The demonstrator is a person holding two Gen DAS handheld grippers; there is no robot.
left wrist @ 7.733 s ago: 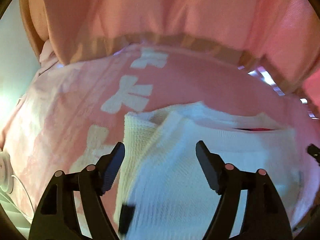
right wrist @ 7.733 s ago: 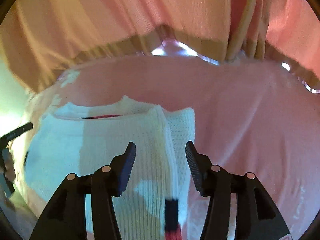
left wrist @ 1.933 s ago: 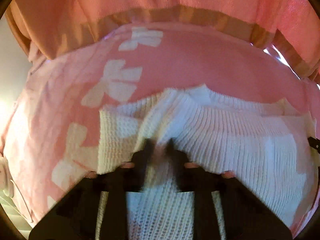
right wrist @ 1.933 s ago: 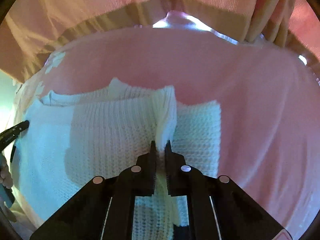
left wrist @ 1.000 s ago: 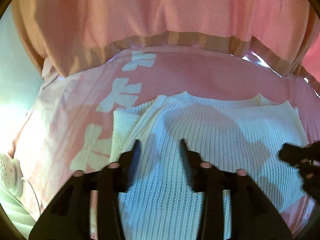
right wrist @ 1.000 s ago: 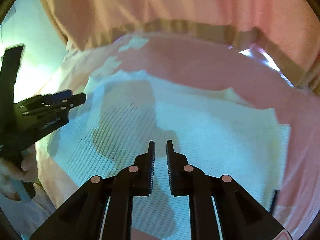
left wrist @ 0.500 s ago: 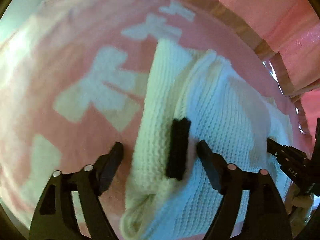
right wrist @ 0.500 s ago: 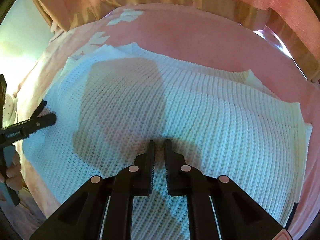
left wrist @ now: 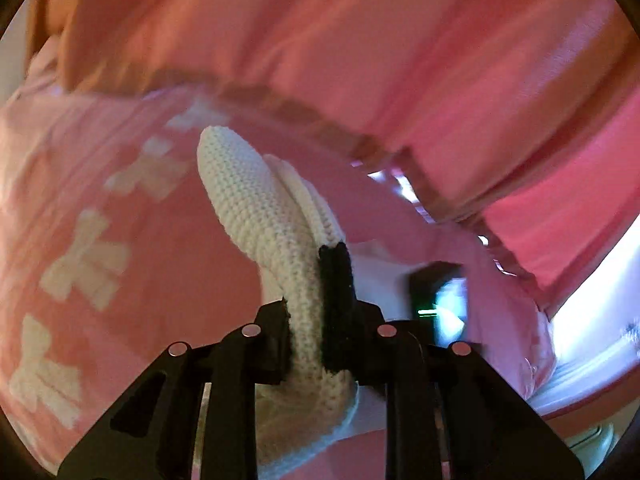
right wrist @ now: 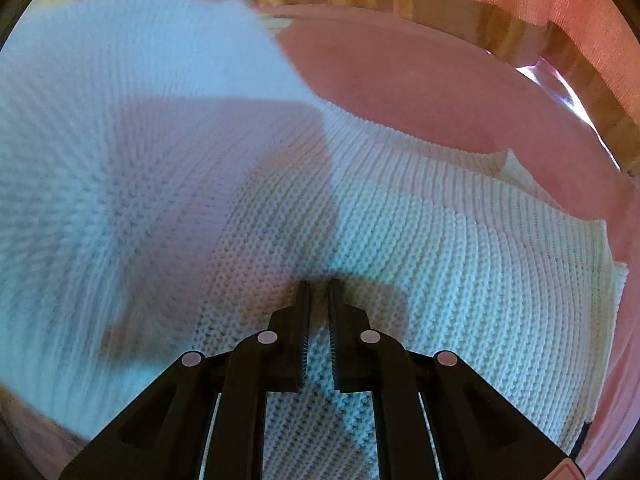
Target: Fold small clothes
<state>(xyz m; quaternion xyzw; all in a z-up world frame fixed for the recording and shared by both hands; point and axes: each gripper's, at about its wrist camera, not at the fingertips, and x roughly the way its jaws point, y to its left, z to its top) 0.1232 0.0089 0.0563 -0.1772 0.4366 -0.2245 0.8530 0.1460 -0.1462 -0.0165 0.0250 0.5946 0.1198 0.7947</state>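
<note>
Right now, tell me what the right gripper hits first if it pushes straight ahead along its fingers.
The right gripper, jaws nearly closed, would most likely meet the white knit sweater spread just ahead of its tips; depth is hard to judge, and it may already touch the knit.

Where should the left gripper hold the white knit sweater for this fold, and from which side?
On the side edge, near the black trim, from the outer side: the left gripper is shut there on the white knit sweater, whose edge rises as a thick roll off the pink bedspread. The right gripper, nearly closed, sits over the flat middle.
</note>
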